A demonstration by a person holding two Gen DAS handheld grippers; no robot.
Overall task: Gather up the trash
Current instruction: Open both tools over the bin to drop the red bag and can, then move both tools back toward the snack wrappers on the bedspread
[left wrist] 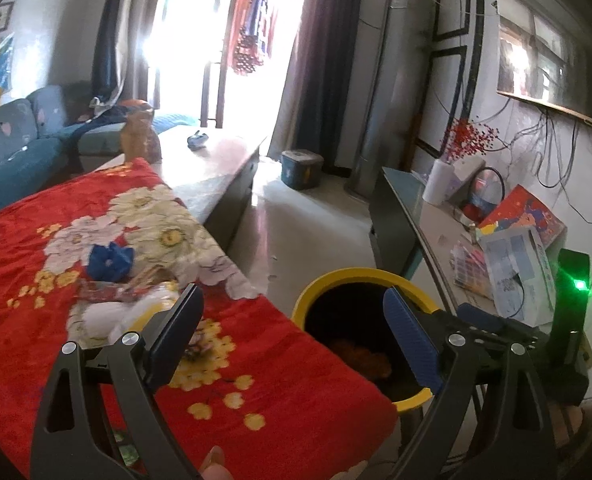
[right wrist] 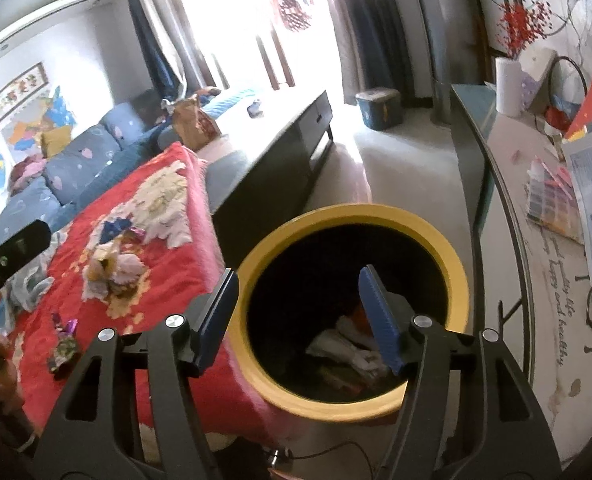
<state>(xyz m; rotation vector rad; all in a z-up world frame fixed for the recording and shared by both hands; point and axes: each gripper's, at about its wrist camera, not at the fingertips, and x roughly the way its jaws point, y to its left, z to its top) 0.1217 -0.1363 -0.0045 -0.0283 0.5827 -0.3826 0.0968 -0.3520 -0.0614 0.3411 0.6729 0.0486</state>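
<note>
A yellow-rimmed black bin stands beside the red floral blanket; it also shows in the left wrist view. White and orange trash lies inside it. My right gripper is open and empty above the bin's mouth. My left gripper is open and empty over the blanket's edge next to the bin. On the blanket lie crumpled white paper, a blue wrapper, a pile of wrappers and a purple foil wrapper.
A long dark-framed table carries a brown paper bag. A blue sofa is at left. A side shelf at right holds papers, a white vase and cables. A blue box stands on the floor.
</note>
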